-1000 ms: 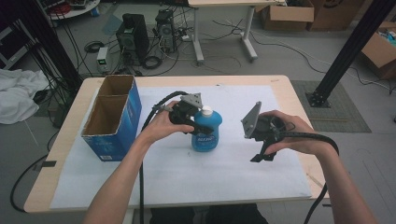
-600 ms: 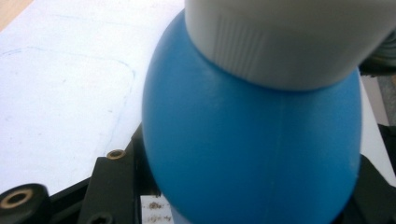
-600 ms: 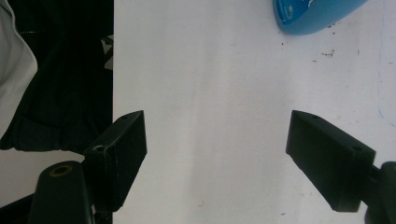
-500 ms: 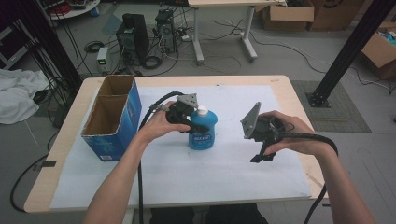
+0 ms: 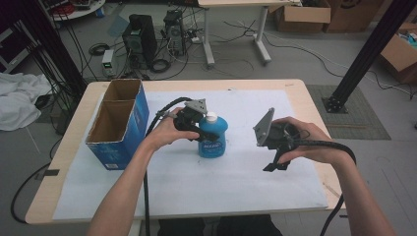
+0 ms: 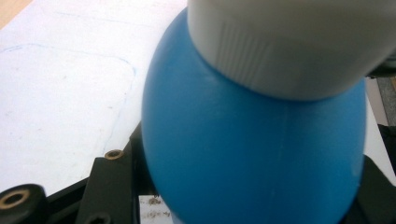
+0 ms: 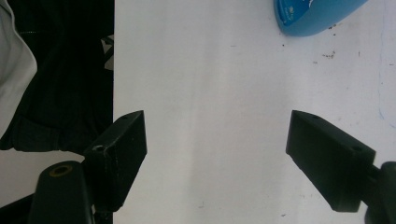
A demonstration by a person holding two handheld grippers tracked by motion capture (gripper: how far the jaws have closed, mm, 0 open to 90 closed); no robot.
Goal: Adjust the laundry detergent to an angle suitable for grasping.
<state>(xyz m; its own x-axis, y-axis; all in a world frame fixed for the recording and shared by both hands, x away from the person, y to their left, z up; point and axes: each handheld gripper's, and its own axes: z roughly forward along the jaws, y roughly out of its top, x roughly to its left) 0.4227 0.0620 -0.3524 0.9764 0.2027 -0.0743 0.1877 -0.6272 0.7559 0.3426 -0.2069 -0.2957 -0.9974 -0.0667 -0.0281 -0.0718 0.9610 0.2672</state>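
A blue bottle (image 5: 212, 145) with a white cap (image 5: 211, 116) stands upright on the white sheet near the table's middle. My left gripper (image 5: 205, 130) reaches in from the left and is shut on the bottle's shoulder just under the cap. Its jaws have just eased open a little with the bottle still between them. In the left gripper view the blue body (image 6: 252, 154) and the cap (image 6: 289, 42) loom very close. My right gripper (image 5: 275, 162) hovers to the right of the bottle, pointing down, open and empty (image 7: 215, 144). The bottle's base (image 7: 313, 16) shows at that view's top.
An open blue cardboard box (image 5: 118, 123) stands at the table's left side. A white paper sheet (image 5: 206, 191) covers most of the wooden table (image 5: 64, 147). Cables trail from both grippers toward the near edge. Computers and cartons sit on the floor beyond.
The left hand and the bottle have shifted slightly to the left. The right hand has not moved.
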